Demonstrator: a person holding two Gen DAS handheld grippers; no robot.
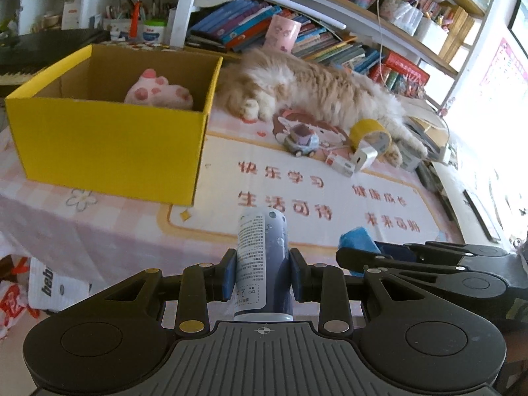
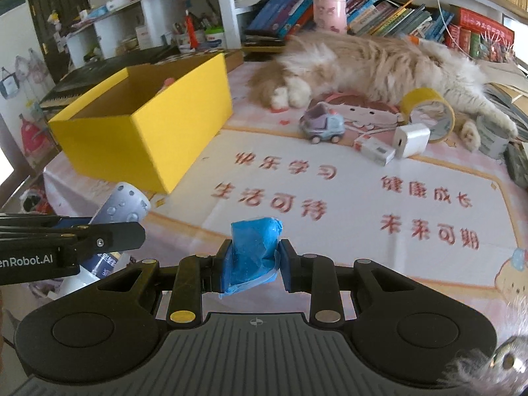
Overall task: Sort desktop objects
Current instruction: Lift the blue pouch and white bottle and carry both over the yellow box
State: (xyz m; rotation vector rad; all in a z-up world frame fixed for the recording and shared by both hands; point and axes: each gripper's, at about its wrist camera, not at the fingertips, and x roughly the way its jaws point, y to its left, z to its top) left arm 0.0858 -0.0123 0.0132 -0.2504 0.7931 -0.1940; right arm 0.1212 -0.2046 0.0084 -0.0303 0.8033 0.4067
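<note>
Left gripper [image 1: 262,272]: matte black body with a ribbed grey centre plate bearing a small crosshair mark, and a round recessed disc on either side. Black linkage arms carry one brass-coloured and several silver round pivot caps. Blue pads line the jaws. Right gripper [image 2: 252,259]: same build, same blue pads, same crosshair mark. White lettering reading "enRobot.AI" shows on the left gripper's side, beside a small screw.

We see a desk under a pink printed mat [image 2: 330,171], white bookshelves [image 1: 297,29] crammed with books behind, and bright daylight from the window [image 1: 495,99] at right.
</note>
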